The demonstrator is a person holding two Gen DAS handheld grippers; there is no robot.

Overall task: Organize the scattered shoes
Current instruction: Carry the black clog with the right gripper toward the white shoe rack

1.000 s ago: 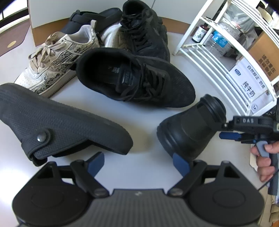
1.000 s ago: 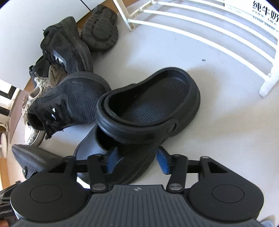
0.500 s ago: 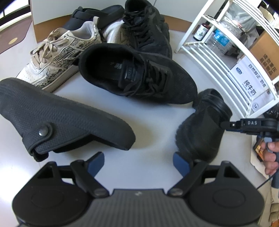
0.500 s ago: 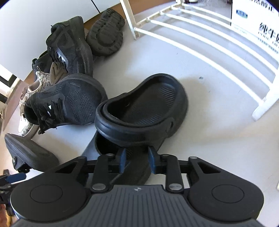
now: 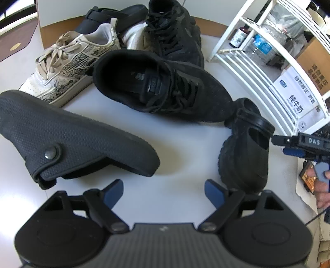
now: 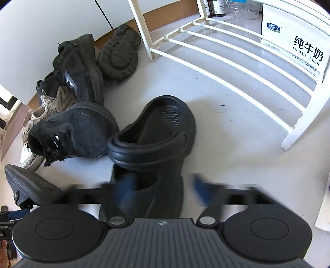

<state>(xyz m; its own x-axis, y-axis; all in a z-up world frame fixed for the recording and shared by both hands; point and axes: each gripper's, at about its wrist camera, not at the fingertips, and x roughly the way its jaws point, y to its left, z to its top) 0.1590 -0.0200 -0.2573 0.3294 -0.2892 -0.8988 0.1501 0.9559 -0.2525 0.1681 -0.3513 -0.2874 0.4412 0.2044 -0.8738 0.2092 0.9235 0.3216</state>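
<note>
A black clog (image 6: pixel 160 132) stands on the grey floor right in front of my right gripper (image 6: pixel 165 189), whose blurred fingers are spread apart on either side of its near end. The same clog (image 5: pixel 245 148) shows at the right of the left wrist view. My left gripper (image 5: pixel 164 193) is open and empty above the floor. A second black clog (image 5: pixel 72 136) lies on its side at the left. A black sneaker (image 5: pixel 165 88), another black sneaker (image 5: pixel 175 31) and a white patterned sneaker (image 5: pixel 68 66) lie behind.
A white wire shoe rack (image 6: pixel 237 61) stands to the right, holding a milk carton box (image 6: pixel 292 45) and bottles (image 5: pixel 259 45). A black sandal (image 5: pixel 109 18) lies by the back wall. An upturned sole (image 6: pixel 119 53) lies beside the rack leg.
My right gripper was shut on the black clog's rim half a second ago; its fingers have now spread open. The clog has turned and sits closer to the rack.
</note>
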